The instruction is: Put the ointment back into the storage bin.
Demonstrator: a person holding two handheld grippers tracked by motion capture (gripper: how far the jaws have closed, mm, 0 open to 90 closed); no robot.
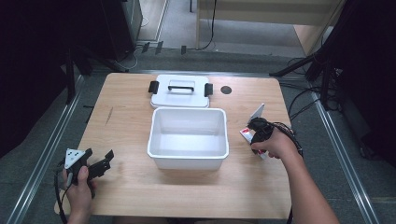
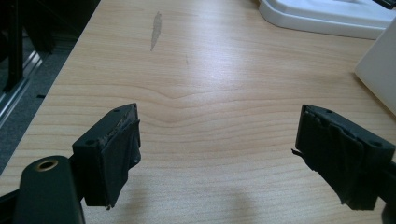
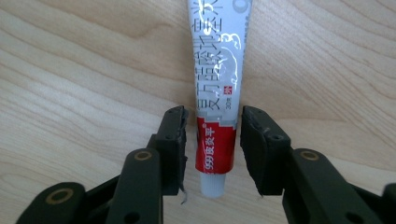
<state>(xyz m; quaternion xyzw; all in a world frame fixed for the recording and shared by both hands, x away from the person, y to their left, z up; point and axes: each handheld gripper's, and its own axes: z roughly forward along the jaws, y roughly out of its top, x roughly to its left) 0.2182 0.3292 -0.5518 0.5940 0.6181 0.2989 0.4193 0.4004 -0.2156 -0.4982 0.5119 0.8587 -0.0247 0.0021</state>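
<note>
A red, white and silver ointment tube (image 3: 217, 70) lies flat on the wooden table, its white cap toward me. My right gripper (image 3: 215, 114) points down over its capped end, one jaw on each side of the red band, with a thin gap on the left side. From above, the tube (image 1: 244, 133) peeks out left of the right gripper (image 1: 256, 133), just right of the white bin (image 1: 188, 111). My left gripper (image 1: 106, 163) rests open near the front left corner. Its jaws stand wide apart over bare wood (image 2: 219, 112).
The bin is an empty rectangular tub at the table's middle. Its white lid (image 1: 180, 95) with black latches and a handle lies flat behind it. The lid (image 2: 327, 16) and the bin wall (image 2: 380, 70) edge the left gripper view. A dark round hole (image 1: 226, 89) marks the back.
</note>
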